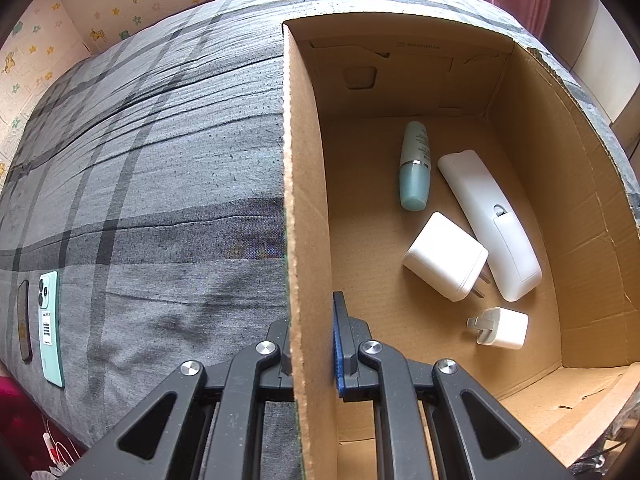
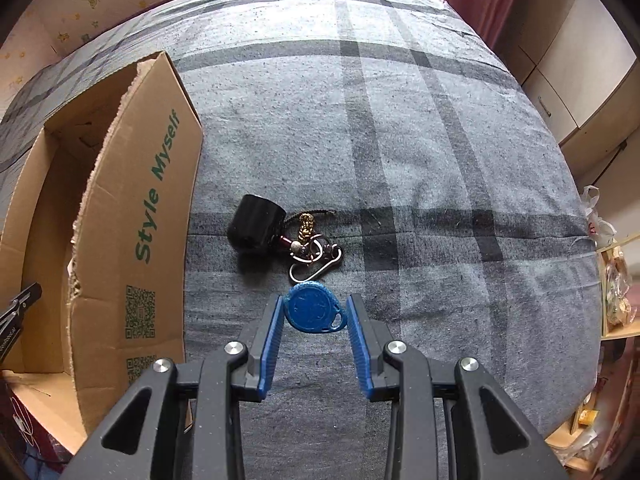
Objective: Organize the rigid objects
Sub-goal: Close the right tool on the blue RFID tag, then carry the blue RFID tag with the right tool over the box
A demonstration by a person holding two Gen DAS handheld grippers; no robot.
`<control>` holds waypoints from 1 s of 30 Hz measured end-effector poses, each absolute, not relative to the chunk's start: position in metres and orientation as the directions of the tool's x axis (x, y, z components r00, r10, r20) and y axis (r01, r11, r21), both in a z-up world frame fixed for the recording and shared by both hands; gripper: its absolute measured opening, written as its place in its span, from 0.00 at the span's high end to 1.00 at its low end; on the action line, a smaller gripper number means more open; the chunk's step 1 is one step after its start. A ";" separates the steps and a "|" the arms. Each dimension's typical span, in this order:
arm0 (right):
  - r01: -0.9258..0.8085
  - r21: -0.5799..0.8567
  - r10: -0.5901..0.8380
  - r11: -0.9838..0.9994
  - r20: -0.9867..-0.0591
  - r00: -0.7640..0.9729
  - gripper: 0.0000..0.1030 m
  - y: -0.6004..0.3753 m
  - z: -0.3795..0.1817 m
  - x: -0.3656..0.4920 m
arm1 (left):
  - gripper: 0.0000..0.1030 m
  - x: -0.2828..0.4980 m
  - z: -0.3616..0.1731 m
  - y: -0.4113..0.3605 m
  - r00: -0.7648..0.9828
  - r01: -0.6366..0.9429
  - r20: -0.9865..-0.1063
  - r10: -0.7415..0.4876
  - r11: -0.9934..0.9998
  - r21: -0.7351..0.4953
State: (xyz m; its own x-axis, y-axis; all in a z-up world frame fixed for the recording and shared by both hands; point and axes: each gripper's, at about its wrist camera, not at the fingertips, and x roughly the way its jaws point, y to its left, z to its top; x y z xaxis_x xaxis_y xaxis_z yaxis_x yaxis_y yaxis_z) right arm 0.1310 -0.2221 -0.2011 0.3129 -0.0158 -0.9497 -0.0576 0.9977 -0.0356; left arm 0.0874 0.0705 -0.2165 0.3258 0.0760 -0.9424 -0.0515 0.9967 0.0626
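A cardboard box [image 1: 308, 184] stands on the bed and holds a teal bottle [image 1: 414, 166], a white remote [image 1: 490, 224], a large white charger [image 1: 446, 258] and a small white plug [image 1: 500, 328]. My left gripper [image 1: 310, 332] is shut on the box's left wall, one finger on each side. In the right wrist view the box [image 2: 132, 216] is at the left. My right gripper [image 2: 314, 316] is shut on a blue key fob [image 2: 314, 309]. A key ring [image 2: 312, 250] and a black cylinder [image 2: 256, 229] lie just beyond it.
A grey plaid sheet [image 2: 400, 160] covers the bed. Two phones [image 1: 50, 328] lie at the bed's left edge. Cupboards [image 2: 580, 80] stand to the right. The left gripper's tip [image 2: 20, 304] shows at the box's near wall.
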 end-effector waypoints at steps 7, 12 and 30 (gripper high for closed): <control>-0.096 -0.046 -0.009 0.994 -0.933 0.361 0.67 -0.210 -0.177 0.134 | 0.88 0.087 -0.216 0.071 0.325 -0.052 -0.943 0.073 0.997 0.060; -0.130 -0.059 -0.004 0.990 -0.921 0.390 0.67 -0.196 -0.158 0.135 | 0.88 0.087 -0.217 0.071 0.326 -0.052 -0.943 0.072 0.997 0.058; -0.290 -0.053 0.077 0.955 -0.905 0.418 0.67 -0.122 -0.133 0.129 | 0.88 0.087 -0.217 0.074 0.328 -0.048 -0.943 0.061 0.998 0.048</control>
State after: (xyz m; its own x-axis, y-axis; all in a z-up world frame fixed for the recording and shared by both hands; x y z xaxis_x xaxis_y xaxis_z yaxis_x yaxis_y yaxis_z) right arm 0.1286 -0.1217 -0.1326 0.4182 0.0773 -0.9051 -0.2904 0.9555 -0.0526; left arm 0.0872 0.0736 -0.2174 0.3282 0.0614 -0.9426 -0.0479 0.9977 0.0483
